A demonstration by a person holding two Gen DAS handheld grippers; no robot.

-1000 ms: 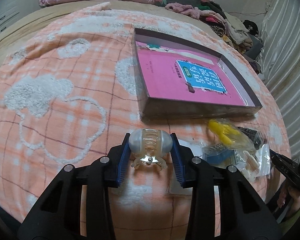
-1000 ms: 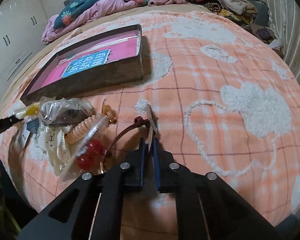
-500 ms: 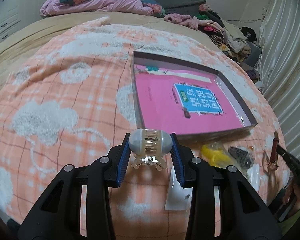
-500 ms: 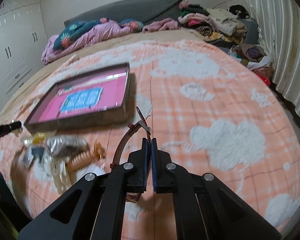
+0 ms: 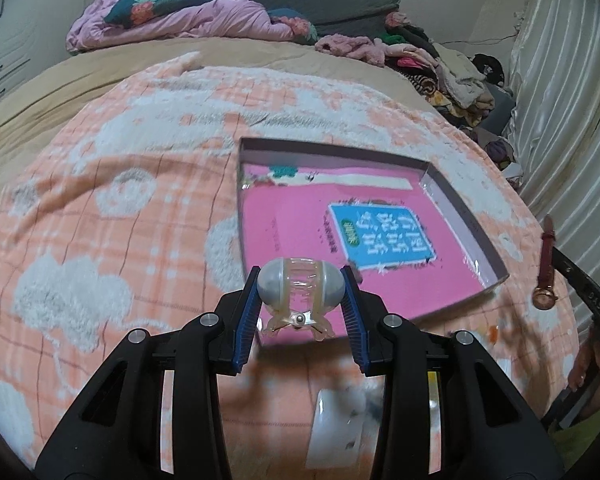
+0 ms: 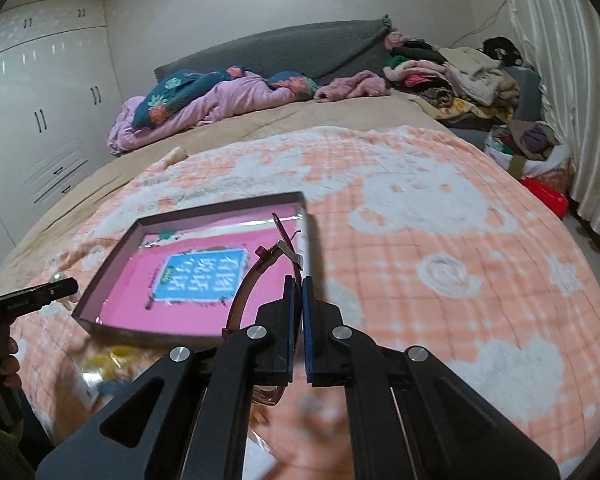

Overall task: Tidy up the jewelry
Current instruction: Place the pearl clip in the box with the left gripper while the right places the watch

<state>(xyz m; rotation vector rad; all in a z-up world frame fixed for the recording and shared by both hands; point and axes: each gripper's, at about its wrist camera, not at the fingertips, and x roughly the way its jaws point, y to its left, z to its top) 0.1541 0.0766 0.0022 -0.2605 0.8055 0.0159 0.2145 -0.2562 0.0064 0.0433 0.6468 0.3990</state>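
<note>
My left gripper (image 5: 302, 280) is shut on a pale, translucent hair claw clip (image 5: 300, 290) and holds it in the air over the near edge of the shallow box (image 5: 466, 224), whose floor is pink with a blue label. My right gripper (image 6: 301, 284) is shut on the strap of a wristwatch (image 6: 260, 276) with a dark red band, held above the box's (image 6: 108, 272) right side. The watch (image 5: 546, 276) hangs at the right in the left wrist view. The left gripper (image 6: 40, 294) shows at the far left in the right wrist view.
The box lies on a peach plaid blanket (image 5: 100, 220) with white fluffy patches. Blurred plastic packets (image 5: 336, 428) and small items (image 6: 112, 360) lie on the blanket near the box's front edge. Clothes (image 6: 448, 76) and bedding (image 5: 188, 20) pile at the bed's far end. Curtains (image 5: 572, 92) hang at the right.
Both grippers have risen off the blanket and moved toward the box, the left with the claw clip, the right with the watch, which now hangs clear of the pile of items.
</note>
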